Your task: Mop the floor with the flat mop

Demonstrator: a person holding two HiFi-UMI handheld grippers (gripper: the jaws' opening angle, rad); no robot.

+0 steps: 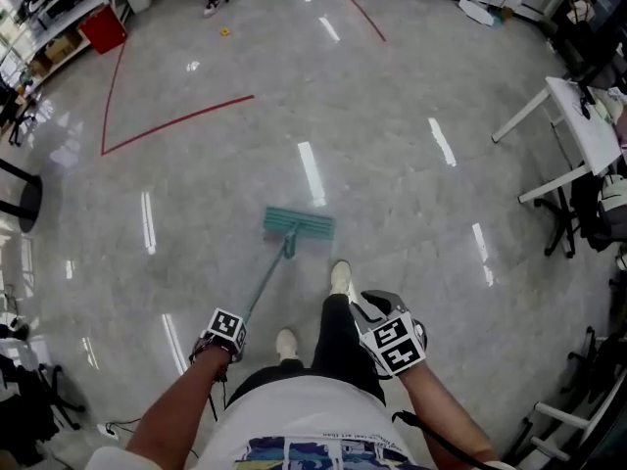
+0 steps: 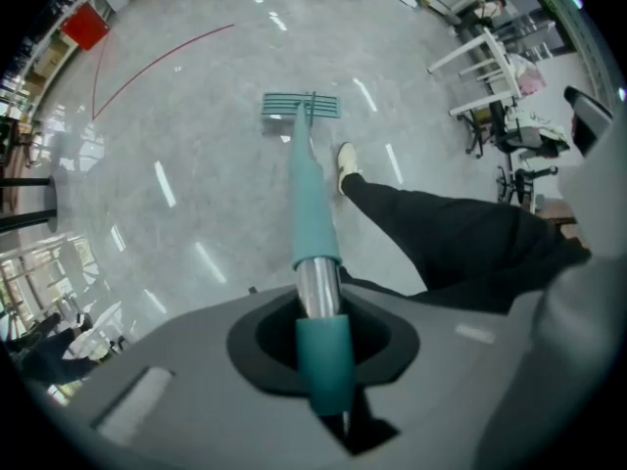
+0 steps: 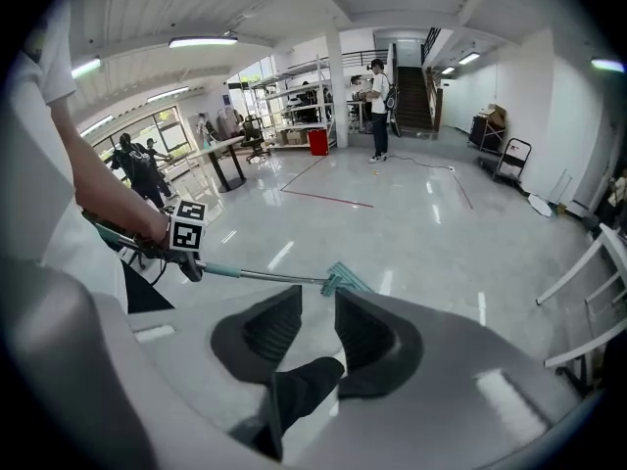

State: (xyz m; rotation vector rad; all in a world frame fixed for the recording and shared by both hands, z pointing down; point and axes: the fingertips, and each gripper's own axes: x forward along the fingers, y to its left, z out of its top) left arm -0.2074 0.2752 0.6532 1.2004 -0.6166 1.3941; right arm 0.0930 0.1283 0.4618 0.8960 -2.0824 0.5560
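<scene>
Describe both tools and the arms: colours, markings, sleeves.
Grey bodies on left tool and right tool, with dark jaw recesses, ribbed on the right. Each carries a cube of black-and-white square markers. Short-sleeved white T-shirt, printed front. Black cable beside the right forearm.

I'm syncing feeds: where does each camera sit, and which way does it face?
Head view: on the head, steeply down at the flat mop; forearms, legs show.
Left gripper view: on the left gripper, down its clamped mop handle; a leg shows.
Right gripper view: on the open right gripper, level across the floor; left arm shows.
All share the mop.
</scene>
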